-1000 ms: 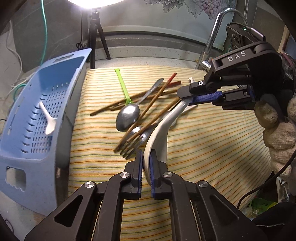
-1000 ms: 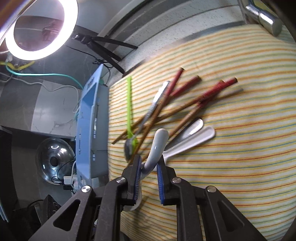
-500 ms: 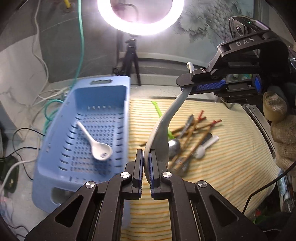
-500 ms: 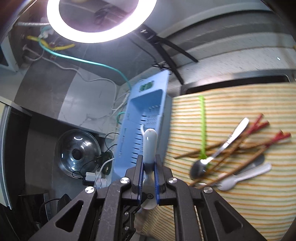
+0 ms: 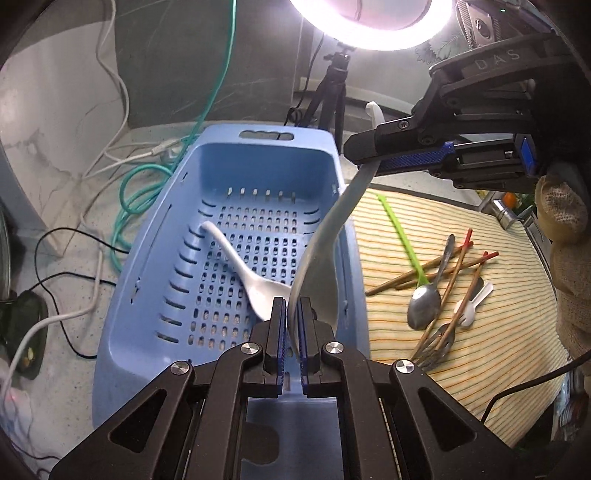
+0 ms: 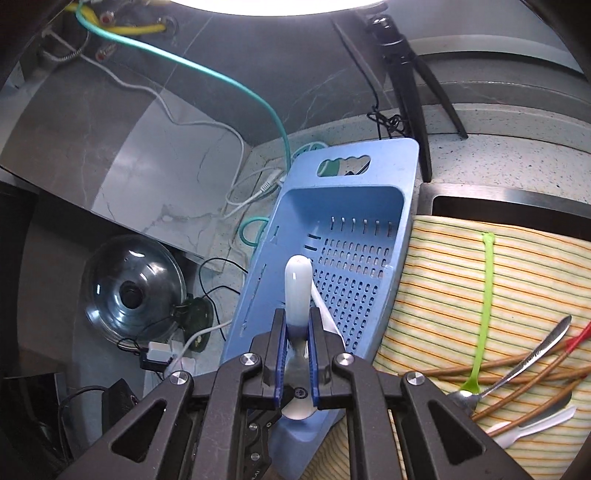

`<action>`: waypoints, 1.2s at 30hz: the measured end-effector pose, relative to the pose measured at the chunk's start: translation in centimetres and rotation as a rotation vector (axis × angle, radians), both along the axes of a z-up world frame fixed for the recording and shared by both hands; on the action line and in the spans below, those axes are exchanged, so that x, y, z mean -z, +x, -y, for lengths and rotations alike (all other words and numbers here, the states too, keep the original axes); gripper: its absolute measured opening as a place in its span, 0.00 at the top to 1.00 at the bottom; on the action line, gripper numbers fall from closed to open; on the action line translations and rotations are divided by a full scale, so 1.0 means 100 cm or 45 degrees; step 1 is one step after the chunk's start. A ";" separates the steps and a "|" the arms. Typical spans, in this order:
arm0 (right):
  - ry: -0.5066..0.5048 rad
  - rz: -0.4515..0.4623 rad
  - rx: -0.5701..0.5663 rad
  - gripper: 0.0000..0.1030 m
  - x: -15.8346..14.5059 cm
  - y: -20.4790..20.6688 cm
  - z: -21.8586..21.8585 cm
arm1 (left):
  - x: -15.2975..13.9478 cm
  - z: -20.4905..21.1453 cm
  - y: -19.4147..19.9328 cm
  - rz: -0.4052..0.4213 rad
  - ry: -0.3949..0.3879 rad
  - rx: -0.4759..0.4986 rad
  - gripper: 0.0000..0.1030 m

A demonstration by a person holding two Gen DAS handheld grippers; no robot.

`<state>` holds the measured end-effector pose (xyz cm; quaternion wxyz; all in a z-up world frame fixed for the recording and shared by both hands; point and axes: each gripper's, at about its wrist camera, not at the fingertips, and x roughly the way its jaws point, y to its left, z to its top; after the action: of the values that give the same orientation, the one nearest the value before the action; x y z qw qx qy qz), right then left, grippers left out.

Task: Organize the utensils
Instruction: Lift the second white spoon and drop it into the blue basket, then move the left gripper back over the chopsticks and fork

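- A light blue perforated plastic basket (image 5: 192, 258) is seen at centre left of the left wrist view, on a speckled countertop (image 5: 74, 236) strewn with white and teal cables (image 5: 129, 192).
- A small white ceramic soup spoon (image 5: 243, 273) lies on the basket floor, its handle running toward the upper left.
- At the right of that view, a yellow striped cloth (image 5: 498, 350) carries a pile of brown chopsticks with red tips (image 5: 458, 269), a metal spoon (image 5: 424, 306), a green plastic stick (image 5: 402, 240), a metal fork (image 5: 436, 343) and a small white plastic spoon (image 5: 472, 302).
- A ring light (image 5: 373, 22) on a black tripod (image 5: 332, 92) stands at the top; a glass pot lid (image 6: 133, 291) is seen at the left of the right wrist view.
- A large white ceramic ladle spoon (image 5: 325, 251) is held above the basket's right side, partly hiding its right wall; its long axis runs from lower centre up to the upper right.
- The left gripper (image 5: 291, 332) is closed on the bowl end, the bowl edge pinched between the blue pads.
- The right gripper (image 6: 297, 343) is clamped on the handle, whose rounded tip juts past the fingers toward the basket; a gloved hand (image 5: 569, 258) is seen behind it.
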<state>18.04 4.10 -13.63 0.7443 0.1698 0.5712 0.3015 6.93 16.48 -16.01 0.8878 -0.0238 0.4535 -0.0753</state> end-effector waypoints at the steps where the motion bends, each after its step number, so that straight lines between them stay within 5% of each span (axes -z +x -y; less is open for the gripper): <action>1: -0.015 0.003 -0.006 0.88 0.001 0.000 -0.002 | 0.001 -0.001 0.000 -0.014 -0.006 -0.005 0.84; 2: -0.046 0.013 -0.012 0.88 0.001 0.000 -0.005 | 0.001 -0.003 0.001 -0.019 -0.012 -0.017 0.80; 4: -0.064 0.031 -0.029 0.65 0.000 -0.001 -0.006 | 0.000 -0.005 0.001 -0.019 -0.011 -0.027 0.76; 6: -0.073 0.064 -0.038 0.61 -0.004 -0.003 -0.005 | -0.003 -0.006 -0.001 -0.003 0.003 -0.030 0.76; 21: -0.192 0.218 0.006 0.60 -0.035 -0.030 0.086 | -0.021 0.028 -0.019 0.058 0.017 0.031 0.76; 36: -0.249 0.269 0.279 0.58 -0.030 -0.070 0.224 | -0.020 0.110 -0.020 0.053 0.035 0.308 0.76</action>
<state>11.02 -18.28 -10.62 0.8415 0.1252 0.4947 0.1778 4.96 5.44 -14.00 0.8817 0.0447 0.4354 -0.1762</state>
